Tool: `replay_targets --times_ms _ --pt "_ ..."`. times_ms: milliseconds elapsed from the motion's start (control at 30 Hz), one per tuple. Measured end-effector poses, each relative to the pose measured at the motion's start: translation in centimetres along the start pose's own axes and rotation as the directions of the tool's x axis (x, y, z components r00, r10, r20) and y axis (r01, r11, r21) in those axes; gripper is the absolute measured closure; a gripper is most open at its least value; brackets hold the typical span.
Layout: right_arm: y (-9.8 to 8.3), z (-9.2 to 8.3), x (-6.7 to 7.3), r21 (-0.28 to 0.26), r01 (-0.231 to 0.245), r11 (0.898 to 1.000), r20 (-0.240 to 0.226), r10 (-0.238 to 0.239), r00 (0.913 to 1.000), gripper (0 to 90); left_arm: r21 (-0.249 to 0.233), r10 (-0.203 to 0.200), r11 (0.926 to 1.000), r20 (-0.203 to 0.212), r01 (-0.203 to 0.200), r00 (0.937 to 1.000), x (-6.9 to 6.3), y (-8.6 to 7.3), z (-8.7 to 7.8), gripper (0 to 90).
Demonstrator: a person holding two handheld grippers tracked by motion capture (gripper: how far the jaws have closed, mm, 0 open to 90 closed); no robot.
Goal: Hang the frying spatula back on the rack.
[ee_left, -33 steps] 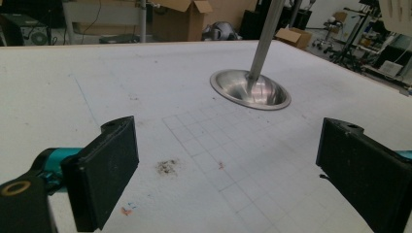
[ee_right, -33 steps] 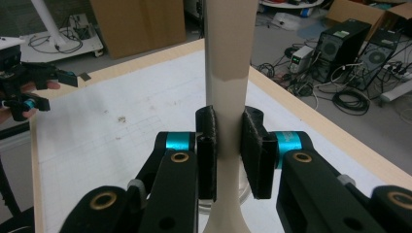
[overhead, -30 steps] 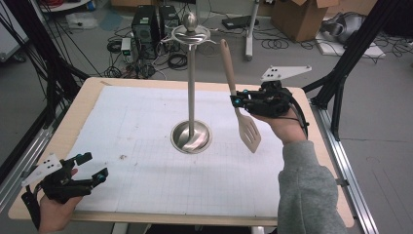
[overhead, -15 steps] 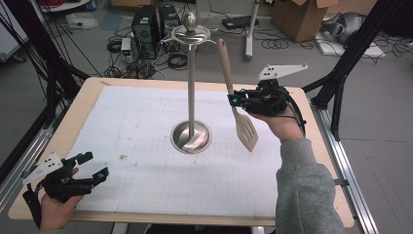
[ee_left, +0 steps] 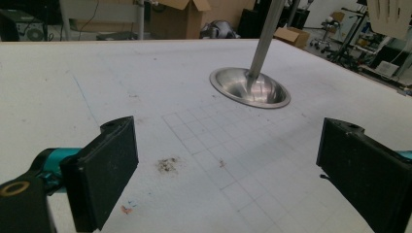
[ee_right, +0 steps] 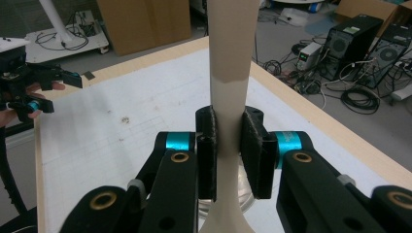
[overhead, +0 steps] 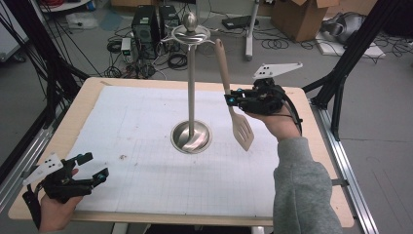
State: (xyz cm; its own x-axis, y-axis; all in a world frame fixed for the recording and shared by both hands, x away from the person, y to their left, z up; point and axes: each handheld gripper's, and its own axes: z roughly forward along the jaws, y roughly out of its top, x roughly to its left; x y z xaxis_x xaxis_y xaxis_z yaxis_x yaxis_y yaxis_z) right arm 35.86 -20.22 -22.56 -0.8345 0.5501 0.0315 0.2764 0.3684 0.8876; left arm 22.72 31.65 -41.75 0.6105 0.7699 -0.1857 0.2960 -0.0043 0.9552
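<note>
A beige slotted spatula [overhead: 233, 100] hangs upright above the right half of the table, handle up, its tip close to the hooks at the top of a steel utensil stand [overhead: 191, 73]. My right gripper [overhead: 230, 100] is shut on the spatula's neck; in the right gripper view both pads clamp the spatula [ee_right: 228, 73] at the gripper [ee_right: 228, 145]. My left gripper [overhead: 90, 166] rests near the table's front left corner, open and holding nothing. The left gripper view shows the gripper [ee_left: 228, 160] over the white mat, with the stand's round base [ee_left: 250, 87] ahead.
A white gridded mat [overhead: 146, 146] covers the wooden table [overhead: 321, 195]. Computer towers [overhead: 146, 24], cables and cardboard boxes [overhead: 297, 17] sit on the floor beyond the far edge. A black frame post [overhead: 346, 63] stands at the right.
The right gripper has carried the spatula slightly left and toward the stand's top. The left gripper has stayed put.
</note>
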Motion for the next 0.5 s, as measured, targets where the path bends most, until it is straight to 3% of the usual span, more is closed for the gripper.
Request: replay_targets --times_ms 500 --pt "0.25 0.77 0.25 0.012 -0.002 1.0 0.004 0.002 1.0 77.8 0.001 -0.002 1.0 -0.004 0.002 1.0 -0.03 -0.07 -0.11 8.3"
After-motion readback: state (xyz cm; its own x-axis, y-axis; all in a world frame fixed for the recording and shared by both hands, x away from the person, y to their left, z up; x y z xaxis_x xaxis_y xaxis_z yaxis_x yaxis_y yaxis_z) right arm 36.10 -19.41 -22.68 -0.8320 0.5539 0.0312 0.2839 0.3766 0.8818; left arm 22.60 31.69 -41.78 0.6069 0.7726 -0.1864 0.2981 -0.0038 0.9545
